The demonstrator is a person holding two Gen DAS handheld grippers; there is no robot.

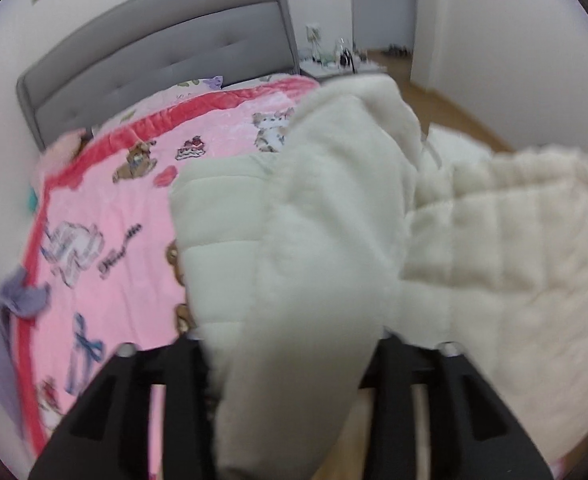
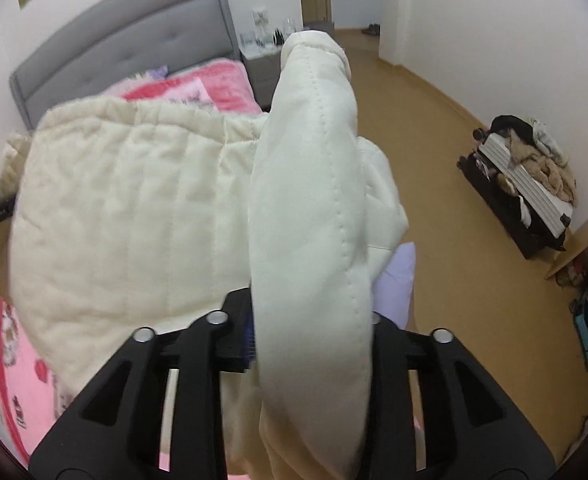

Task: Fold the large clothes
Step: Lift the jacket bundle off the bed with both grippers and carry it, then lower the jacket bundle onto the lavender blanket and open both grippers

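A large cream quilted jacket point(image 1: 494, 248) with a fleecy lining hangs lifted above the pink bed. My left gripper point(image 1: 290, 344) is shut on a thick fold of it, which fills the gap between the black fingers point(image 1: 182, 360). In the right wrist view my right gripper point(image 2: 310, 320) is shut on a padded edge of the jacket point(image 2: 310, 184) that rises upright between its fingers point(image 2: 234, 320). The rest of the jacket point(image 2: 114, 208) spreads to the left. The fingertips of both grippers are hidden by cloth.
The bed has a pink cartoon blanket point(image 1: 110, 248) and a grey padded headboard point(image 1: 166, 60). A nightstand point(image 2: 260, 60) with small items stands beside it. An open suitcase with clothes point(image 2: 530, 184) lies on the wooden floor point(image 2: 434, 200) by the right wall.
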